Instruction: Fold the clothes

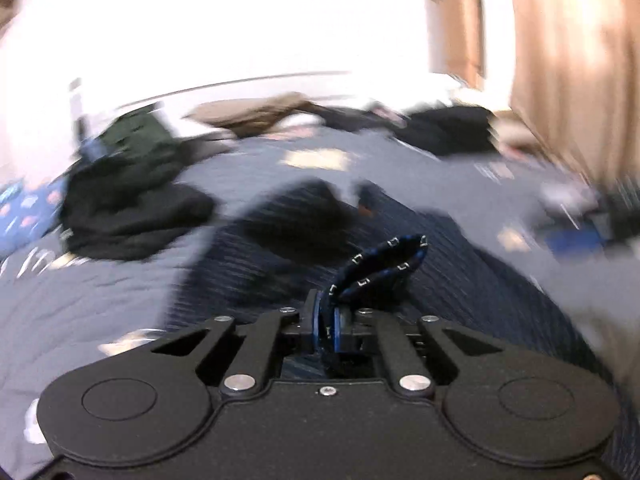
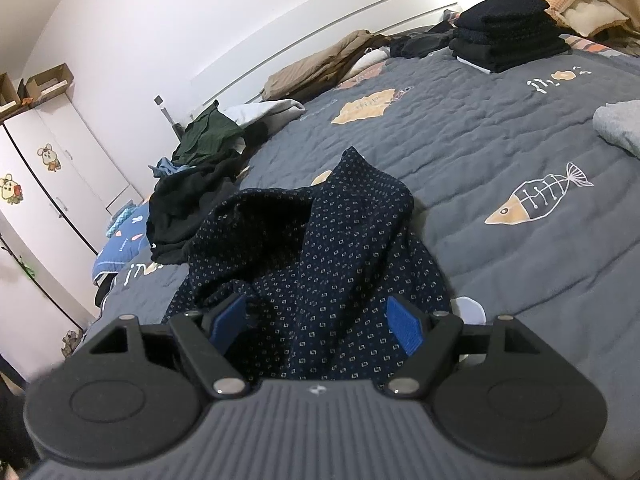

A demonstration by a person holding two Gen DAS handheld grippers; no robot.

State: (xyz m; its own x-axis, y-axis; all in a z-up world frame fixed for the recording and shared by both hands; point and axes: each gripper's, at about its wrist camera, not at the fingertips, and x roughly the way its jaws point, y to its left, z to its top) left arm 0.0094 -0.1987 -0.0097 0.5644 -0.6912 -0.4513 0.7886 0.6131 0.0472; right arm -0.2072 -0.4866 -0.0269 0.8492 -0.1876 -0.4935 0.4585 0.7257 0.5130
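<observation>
Left gripper (image 1: 327, 330), in its own blurred view, is clamped on a fold of the navy dotted garment (image 1: 384, 262), which rises from between the pads above the grey quilt (image 1: 100, 300). From the right wrist, the right gripper (image 2: 316, 320) stands wide apart, its blue pads (image 2: 405, 326) either side of the same garment (image 2: 320, 248), heaped on the quilt (image 2: 500, 140) near a loose clothes pile (image 2: 188, 200); a folded black stack (image 2: 504, 32) lies well apart.
</observation>
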